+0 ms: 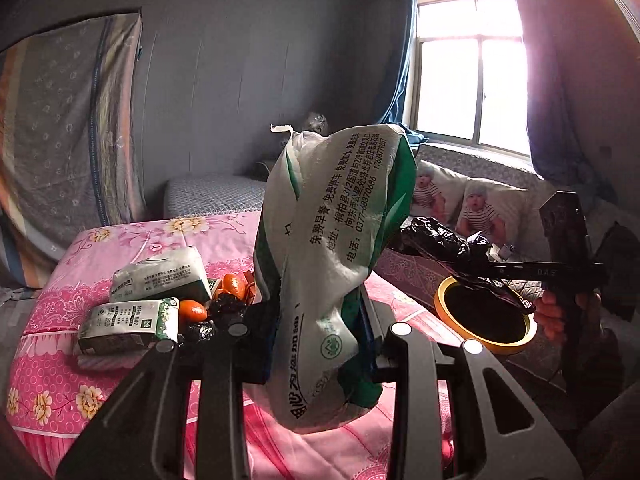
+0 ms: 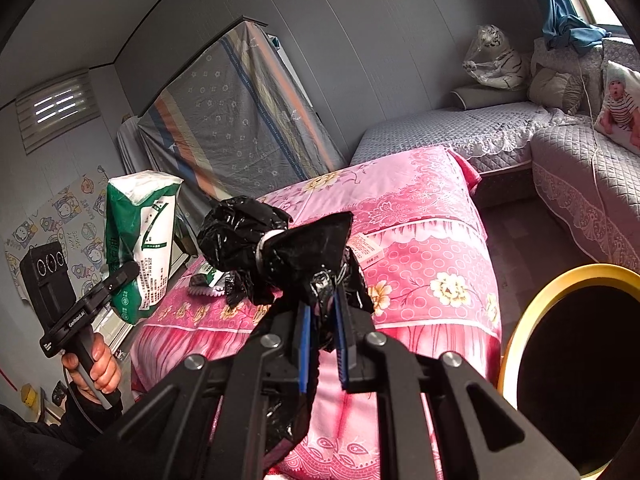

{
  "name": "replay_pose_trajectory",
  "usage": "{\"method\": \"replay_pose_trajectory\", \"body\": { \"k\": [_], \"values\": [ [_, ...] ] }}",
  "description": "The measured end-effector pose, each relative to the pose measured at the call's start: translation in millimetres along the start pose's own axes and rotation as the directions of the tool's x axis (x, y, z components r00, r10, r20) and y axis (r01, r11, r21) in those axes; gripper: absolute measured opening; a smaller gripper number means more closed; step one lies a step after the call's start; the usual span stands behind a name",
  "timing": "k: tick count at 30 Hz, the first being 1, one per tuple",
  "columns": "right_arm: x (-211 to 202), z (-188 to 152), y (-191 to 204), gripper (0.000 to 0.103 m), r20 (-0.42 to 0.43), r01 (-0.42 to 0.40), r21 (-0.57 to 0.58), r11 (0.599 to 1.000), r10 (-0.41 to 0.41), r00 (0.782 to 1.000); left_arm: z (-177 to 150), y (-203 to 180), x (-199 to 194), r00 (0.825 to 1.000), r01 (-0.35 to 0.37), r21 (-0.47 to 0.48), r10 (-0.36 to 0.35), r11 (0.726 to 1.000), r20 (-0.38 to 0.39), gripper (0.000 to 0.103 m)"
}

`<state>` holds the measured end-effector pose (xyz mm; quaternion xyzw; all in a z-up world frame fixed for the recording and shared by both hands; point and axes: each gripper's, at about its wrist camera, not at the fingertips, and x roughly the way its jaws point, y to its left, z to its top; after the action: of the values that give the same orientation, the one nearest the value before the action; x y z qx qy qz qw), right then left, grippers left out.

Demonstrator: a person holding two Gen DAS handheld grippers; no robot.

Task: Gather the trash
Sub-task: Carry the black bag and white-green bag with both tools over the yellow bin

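Note:
My left gripper (image 1: 320, 320) is shut on a white-and-green tissue pack (image 1: 332, 216) and holds it upright above the pink bed (image 1: 120, 380). From the right wrist view, the same pack (image 2: 140, 240) hangs at the left in that gripper (image 2: 128, 272). My right gripper (image 2: 322, 320) is shut on a knotted black plastic bag (image 2: 256, 240), its blue pads pinching the film. In the left wrist view that bag (image 1: 440, 240) hangs just above a yellow-rimmed bin (image 1: 440, 300), held by the right gripper (image 1: 496, 266).
Two more tissue packs (image 1: 160, 276) (image 1: 128, 324), oranges (image 1: 192, 312) and crumpled black wrappers (image 1: 228, 306) lie on the bed. The bin rim (image 2: 532, 312) stands beside the bed's corner. A grey sofa (image 2: 460, 128) runs along the far wall under the window.

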<state>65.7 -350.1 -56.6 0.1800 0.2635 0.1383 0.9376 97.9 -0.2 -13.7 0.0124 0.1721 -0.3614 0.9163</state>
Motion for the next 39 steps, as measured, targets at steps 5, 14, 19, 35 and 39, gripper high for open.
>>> {"method": "replay_pose_trajectory", "body": {
  "k": [5, 14, 19, 35, 39],
  "values": [
    [-20.1, 5.1, -22.8, 0.01, 0.055, 0.082, 0.044, 0.996, -0.084, 0.995, 10.5, -11.7, 15.9, 0.996, 0.085, -0.011, -0.085, 0.996, -0.009, 0.03],
    [-66.3, 3.3, -75.4, 0.01, 0.137, 0.312, 0.175, 0.934, -0.337, 0.932, 29.9, -59.6, 65.2, 0.972, 0.23, 0.069, -0.226, 0.971, -0.064, 0.031],
    [-81.5, -5.8, -104.6, 0.01, 0.119, 0.424, 0.258, 0.868, -0.465, 0.877, 36.4, -94.7, 112.0, 0.937, 0.336, 0.079, -0.325, 0.938, -0.129, 0.031],
    [-91.8, -53.7, -174.4, 0.01, -0.077, 0.669, 0.353, 0.654, -0.692, 0.718, 14.4, -208.9, 271.9, 0.814, 0.499, 0.049, -0.449, 0.865, -0.369, 0.031],
    [-89.8, -63.0, -187.0, 0.01, -0.113, 0.677, 0.368, 0.638, -0.692, 0.713, 4.2, -229.1, 296.8, 0.791, 0.51, 0.03, -0.455, 0.859, -0.409, 0.031]
  ]
}}
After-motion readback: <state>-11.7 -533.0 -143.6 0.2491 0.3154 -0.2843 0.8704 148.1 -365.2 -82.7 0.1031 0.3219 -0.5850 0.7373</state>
